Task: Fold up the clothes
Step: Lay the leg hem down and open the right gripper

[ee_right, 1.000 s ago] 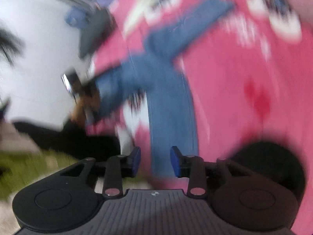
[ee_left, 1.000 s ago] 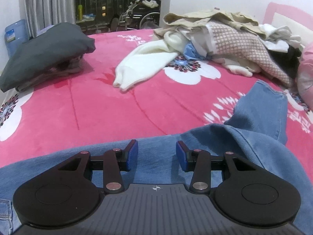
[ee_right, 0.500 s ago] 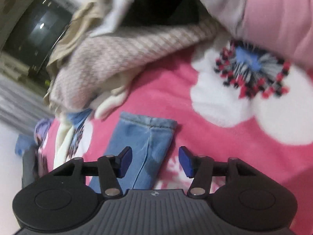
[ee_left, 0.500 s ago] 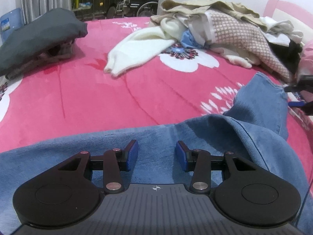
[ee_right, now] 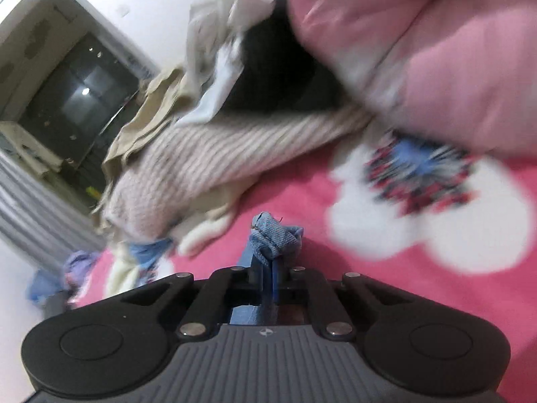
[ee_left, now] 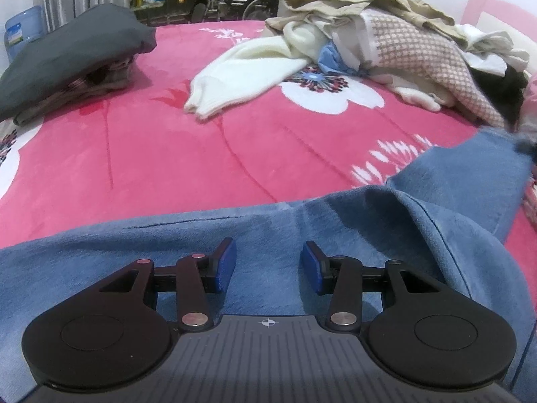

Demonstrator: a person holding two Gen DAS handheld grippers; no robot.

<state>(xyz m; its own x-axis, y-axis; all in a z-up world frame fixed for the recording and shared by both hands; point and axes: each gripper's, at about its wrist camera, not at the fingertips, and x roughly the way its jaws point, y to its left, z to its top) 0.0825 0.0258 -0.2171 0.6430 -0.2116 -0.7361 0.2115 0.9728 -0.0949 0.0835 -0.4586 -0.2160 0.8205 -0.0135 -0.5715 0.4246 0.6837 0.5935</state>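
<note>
- Here, the right gripper (ee_right: pixel 271 265) has its blue pads pressed together on the hem of the jeans (ee_right: pixel 277 233); the jaws have just closed, and a bunched fold of denim sticks out just beyond the fingertips.
- Beyond that pinched hem and to its left lies a pink-and-white knit sweater (ee_right: pixel 208 171), near but not touching the denim as far as the blurred right wrist view shows.
- To the right of the right gripper the pink blanket (ee_right: pixel 386 302) is bare, with a white flower print; a pink pillow (ee_right: pixel 436 50) rises farther off, above and to the right.
- The left gripper (ee_left: pixel 267 267) hangs with its pads spread apart over the jeans (ee_left: pixel 268 235), and nothing is pinched between them; whether the tips touch the cloth I cannot tell.
- The denim fills the ground under and beside the left gripper, and one leg runs away to the right, where its end lifts at the edge of the picture.
- Ahead of the left gripper, past the near edge of the jeans, a wide stretch of blanket (ee_left: pixel 167 154) lies free.
- Farther ahead to the left sits a folded dark grey garment (ee_left: pixel 74 53) on a small stack; ahead to the right is a heap of unfolded clothes (ee_left: pixel 386 43), a cream sleeve (ee_left: pixel 245 77) trailing from it toward the middle.
</note>
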